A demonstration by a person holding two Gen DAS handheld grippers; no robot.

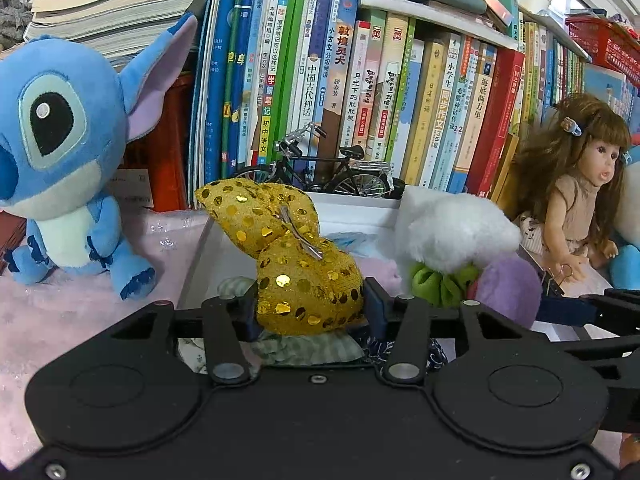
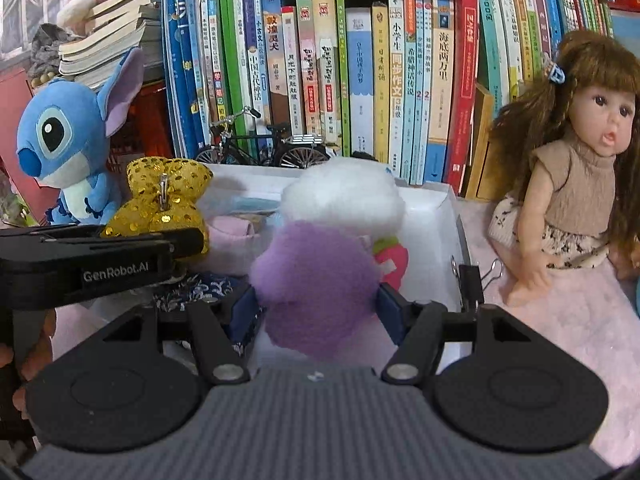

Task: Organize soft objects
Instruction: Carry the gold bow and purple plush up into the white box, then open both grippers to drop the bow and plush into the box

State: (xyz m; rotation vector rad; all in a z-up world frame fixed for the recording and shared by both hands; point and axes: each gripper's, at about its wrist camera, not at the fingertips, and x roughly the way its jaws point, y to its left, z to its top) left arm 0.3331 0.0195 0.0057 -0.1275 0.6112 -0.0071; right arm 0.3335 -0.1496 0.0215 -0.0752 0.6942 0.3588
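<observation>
Both grippers hang over the white box [image 2: 448, 216], mid-drop: the left gripper [image 1: 310, 304] has its jaws around a gold sequin bow [image 1: 280, 248], the right gripper [image 2: 318, 304] clasps a purple-and-white pompom [image 2: 320, 276]; next, I judge, spread wider and lift clear, short of the books [image 2: 360, 80]

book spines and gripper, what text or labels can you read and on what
"GenRobot.AI": side of the left gripper
"敦煌灵犬": brown book
"中国古代神话": white book
"海底两万里": cream book
"同步作文": pale book
"月光下的肚肚狼": pink book
"初中语文": yellow tag on a spine
Authors, publishers and the far-right spines: too small to read.
</observation>
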